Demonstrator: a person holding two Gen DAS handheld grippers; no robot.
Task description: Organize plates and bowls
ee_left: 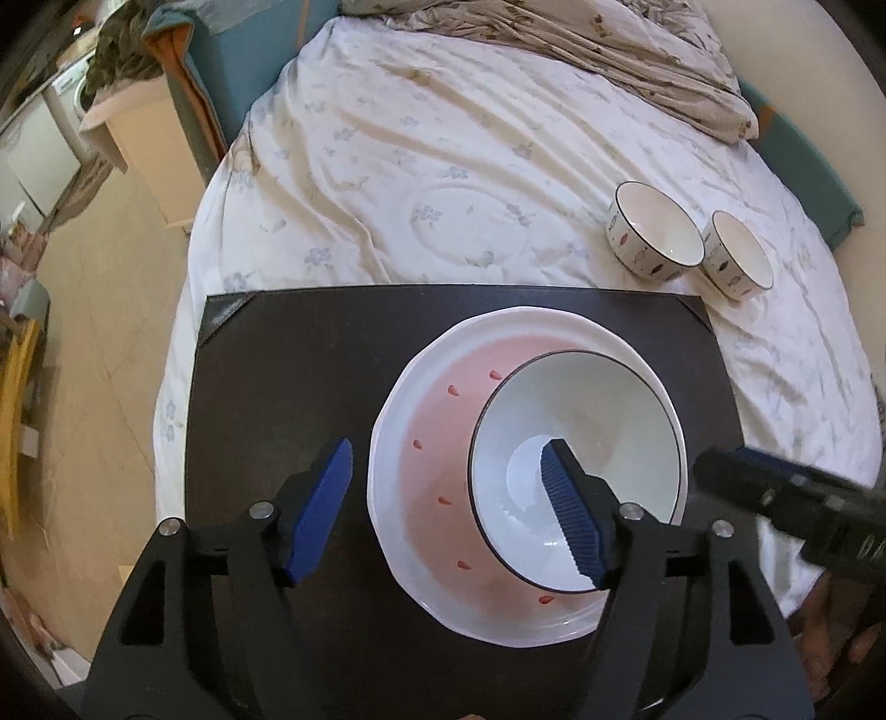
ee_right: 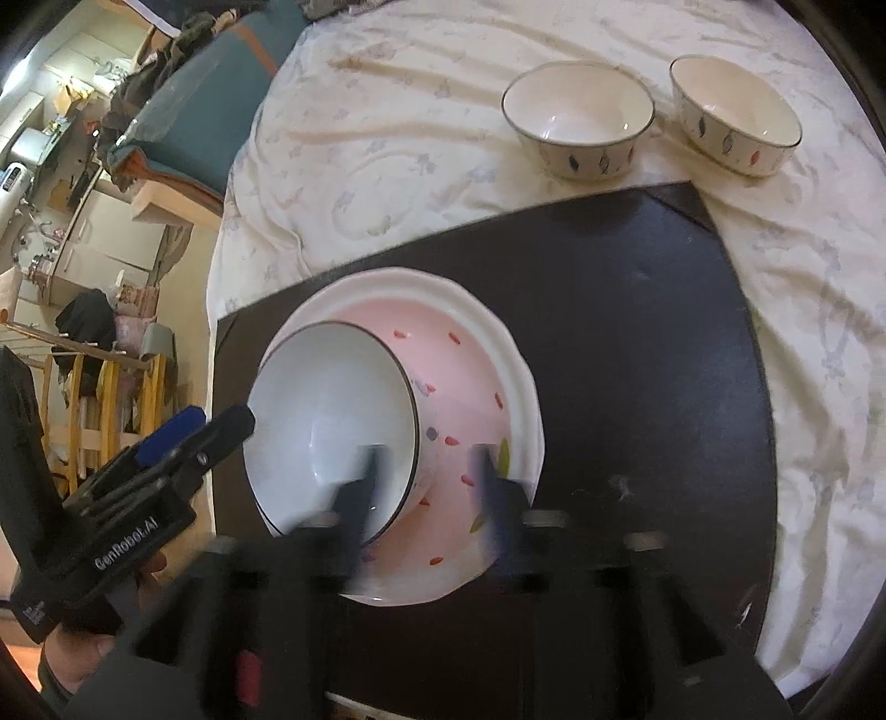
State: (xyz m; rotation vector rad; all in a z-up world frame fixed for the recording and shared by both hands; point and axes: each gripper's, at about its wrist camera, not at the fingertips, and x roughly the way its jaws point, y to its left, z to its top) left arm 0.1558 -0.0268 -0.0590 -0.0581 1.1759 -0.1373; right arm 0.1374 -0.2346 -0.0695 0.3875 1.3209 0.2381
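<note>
A white bowl with a dark rim (ee_left: 587, 421) (ee_right: 332, 399) rests tilted inside a large pink-and-white dish (ee_left: 426, 421) (ee_right: 470, 376) on a dark board (ee_left: 288, 376) (ee_right: 637, 332). My left gripper (ee_left: 446, 487) is open, its right finger (ee_left: 570, 515) over the bowl's inside, its left finger (ee_left: 324, 509) over the board. My right gripper (ee_right: 429, 482) is blurred, jaws apart, straddling the bowl's right rim; it holds nothing that I can see. Two small patterned bowls (ee_left: 656, 232) (ee_left: 736, 255) (ee_right: 578, 119) (ee_right: 736, 113) sit on the bed beyond the board.
The board lies on a bed with a white flowered quilt (ee_left: 443, 166) (ee_right: 387, 138). A crumpled blanket (ee_left: 609, 50) lies at the far end. A cream bedside cabinet (ee_left: 149, 149) and floor are at left. A drying rack (ee_right: 99, 404) stands at left.
</note>
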